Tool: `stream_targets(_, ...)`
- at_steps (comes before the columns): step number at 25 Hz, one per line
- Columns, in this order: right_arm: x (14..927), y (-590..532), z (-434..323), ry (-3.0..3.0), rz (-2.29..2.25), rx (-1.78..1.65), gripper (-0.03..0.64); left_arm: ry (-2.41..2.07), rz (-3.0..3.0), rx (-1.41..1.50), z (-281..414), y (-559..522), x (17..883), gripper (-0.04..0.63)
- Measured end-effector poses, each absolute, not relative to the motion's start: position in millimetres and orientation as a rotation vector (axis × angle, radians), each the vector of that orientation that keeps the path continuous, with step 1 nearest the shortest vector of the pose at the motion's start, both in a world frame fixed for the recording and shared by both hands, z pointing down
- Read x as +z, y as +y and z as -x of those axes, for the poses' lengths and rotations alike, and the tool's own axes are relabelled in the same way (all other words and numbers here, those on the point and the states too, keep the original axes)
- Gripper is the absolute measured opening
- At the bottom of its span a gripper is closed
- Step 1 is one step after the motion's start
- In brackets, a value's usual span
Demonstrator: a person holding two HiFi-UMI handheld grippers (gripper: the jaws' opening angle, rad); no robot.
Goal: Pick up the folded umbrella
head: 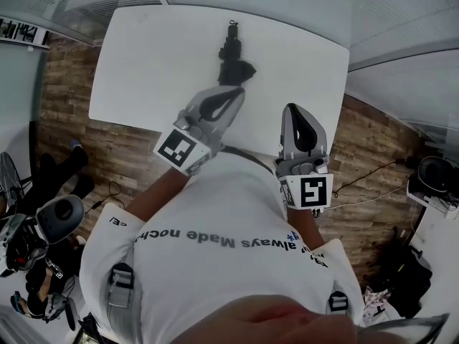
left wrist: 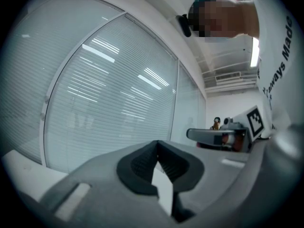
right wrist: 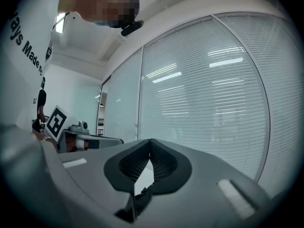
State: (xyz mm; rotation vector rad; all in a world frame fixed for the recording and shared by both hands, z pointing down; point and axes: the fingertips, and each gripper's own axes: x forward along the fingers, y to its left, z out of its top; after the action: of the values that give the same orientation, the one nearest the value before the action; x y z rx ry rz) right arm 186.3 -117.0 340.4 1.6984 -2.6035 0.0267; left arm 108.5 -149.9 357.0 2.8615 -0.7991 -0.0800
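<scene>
Nearest in the head view is the person's white T-shirt with dark lettering (head: 237,264), seen from above, with both forearms reaching forward.

The grey two-jaw left gripper (head: 229,99) is angled toward the table, and its black-and-white marker cube (head: 177,149) is at the wrist end. In the left gripper view the left gripper (left wrist: 157,143) has its dark ribbed pads (left wrist: 142,163) meeting at the tips. It is closed with nothing between the pads.

The grey two-jaw right gripper (head: 294,117) is held beside it, a bit further back, over the near table edge. In the right gripper view the right gripper (right wrist: 150,141) also has its tips together, closed and empty. A small dark shape shows low in the gap behind the tips, and I can't tell what it is.

Beyond the grippers is the white rounded-corner table (head: 150,70), standing on a brown wood-plank floor (head: 107,156).

The black folded umbrella (head: 231,52) lies on the table along its middle, pointing away from the person. Its wider near end shows just past the left gripper's tips. Whether they touch can't be told, but neither gripper holds it.

Farthest, in both gripper views, is a glass wall with white horizontal blinds (left wrist: 109,94) (right wrist: 209,94).
</scene>
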Motion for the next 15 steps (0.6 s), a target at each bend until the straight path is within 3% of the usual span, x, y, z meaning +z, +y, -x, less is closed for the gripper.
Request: stream_targets(15,318.8,-177.2,-152.5,-2.562,-1.741,-0.015,0.002,-0.734,-2.878,-0.044,-81.0,-218.0,353.5,0.003)
